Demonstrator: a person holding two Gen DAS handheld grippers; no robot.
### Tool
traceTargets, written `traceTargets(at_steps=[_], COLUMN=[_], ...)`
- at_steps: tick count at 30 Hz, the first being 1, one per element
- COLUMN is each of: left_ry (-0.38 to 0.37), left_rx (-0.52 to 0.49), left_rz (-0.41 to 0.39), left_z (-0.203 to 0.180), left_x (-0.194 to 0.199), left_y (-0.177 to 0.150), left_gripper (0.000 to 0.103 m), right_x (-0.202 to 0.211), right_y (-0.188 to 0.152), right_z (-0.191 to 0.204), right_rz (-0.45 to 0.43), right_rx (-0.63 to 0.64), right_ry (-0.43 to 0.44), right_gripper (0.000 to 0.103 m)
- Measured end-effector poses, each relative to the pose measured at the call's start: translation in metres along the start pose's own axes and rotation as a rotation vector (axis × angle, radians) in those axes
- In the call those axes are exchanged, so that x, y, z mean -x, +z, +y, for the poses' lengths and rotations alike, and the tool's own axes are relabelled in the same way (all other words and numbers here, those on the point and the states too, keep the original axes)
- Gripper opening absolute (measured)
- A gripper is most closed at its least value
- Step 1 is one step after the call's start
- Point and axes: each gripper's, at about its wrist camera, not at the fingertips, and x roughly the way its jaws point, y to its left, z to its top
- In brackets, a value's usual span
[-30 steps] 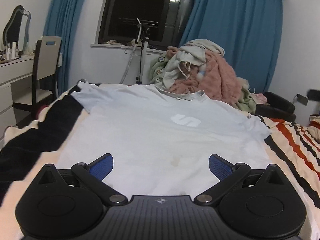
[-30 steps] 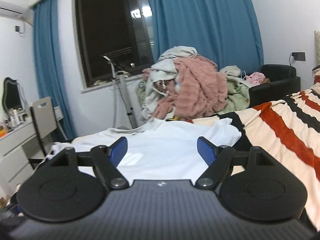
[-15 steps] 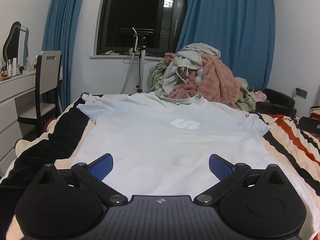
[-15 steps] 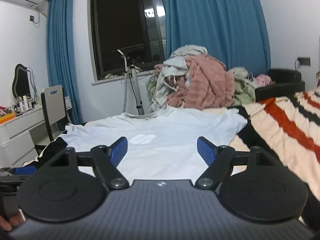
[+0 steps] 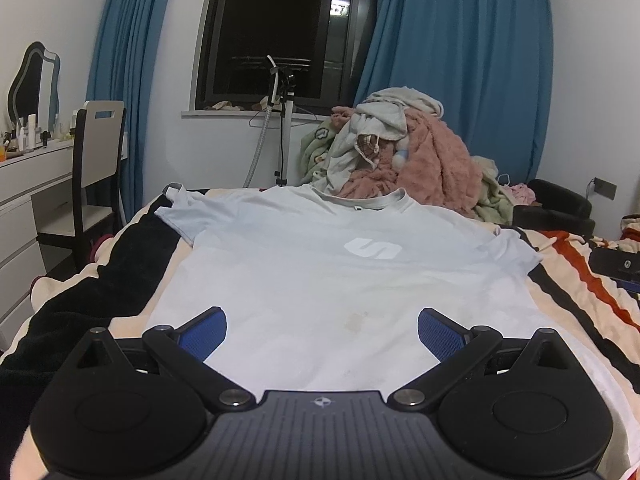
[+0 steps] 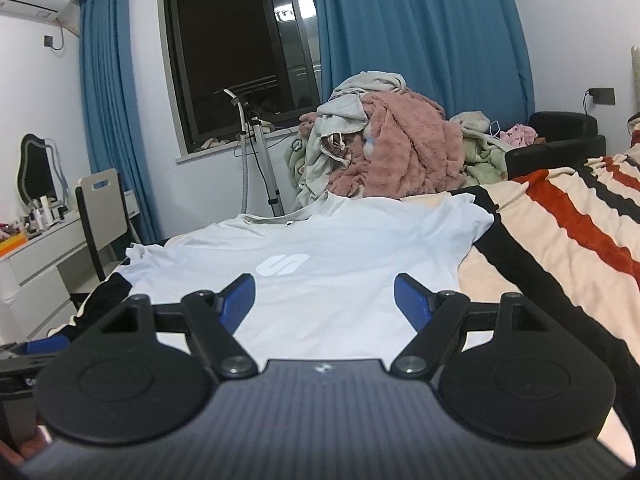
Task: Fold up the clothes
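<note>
Pale blue T-shirt (image 5: 320, 280) spread flat, front up, on striped blanket (image 5: 568, 280), collar toward laundry pile (image 5: 400, 152). Left gripper (image 5: 322, 330) level, low over hem, jaws wide, empty. Right gripper (image 6: 324, 294) level over shirt's lower right side, jaws wide, empty.

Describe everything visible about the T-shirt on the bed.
The T-shirt is pale, light blue-white, seemingly soft knit, with a ribbed crew collar and a white logo on the chest. It lies flat, unfolded, front up, both short sleeves spread, collar toward the window, on a striped blanket. Faint yellowish stains mark its lower middle. Neither hand-held gripper visibly touches it.
</note>
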Motion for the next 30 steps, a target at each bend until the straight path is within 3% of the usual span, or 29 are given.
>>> traceTargets(at_steps=[10,13,16,24,27,30], left_ry=[0.015,0.023,0.032,0.031,0.03,0.01], left_rx=[-0.003,0.003,0.006,0.026,0.033,0.029], left_rz=[0.019,0.044,0.065,0.082,0.088,0.089], left_z=[-0.001,0.0,0.001,0.004,0.005,0.002], left_x=[-0.007,-0.014,-0.021,-0.042,-0.05,-0.06], left_y=[-0.005,-0.008,-0.01,-0.014,-0.015,-0.017], left_gripper=[0.103,0.103,0.103,0.103,0.103,0.103], right_x=[-0.046,-0.079,-0.12,-0.218,-0.25,-0.289], right_y=[0.026,0.032,0.03,-0.006,-0.02,-0.027], right_z=[-0.028,-0.06,-0.106,-0.219,-0.242,-0.251], right_rz=[-0.042,-0.025,0.002,0.048,0.028,0.041], right_rx=[-0.028,-0.14,-0.329,-0.662,-0.733,-0.729], right_ry=[-0.072,-0.054,-0.029,0.036,0.078,0.116], right_gripper=[0.078,0.078,0.078,0.079,0.079,0.072])
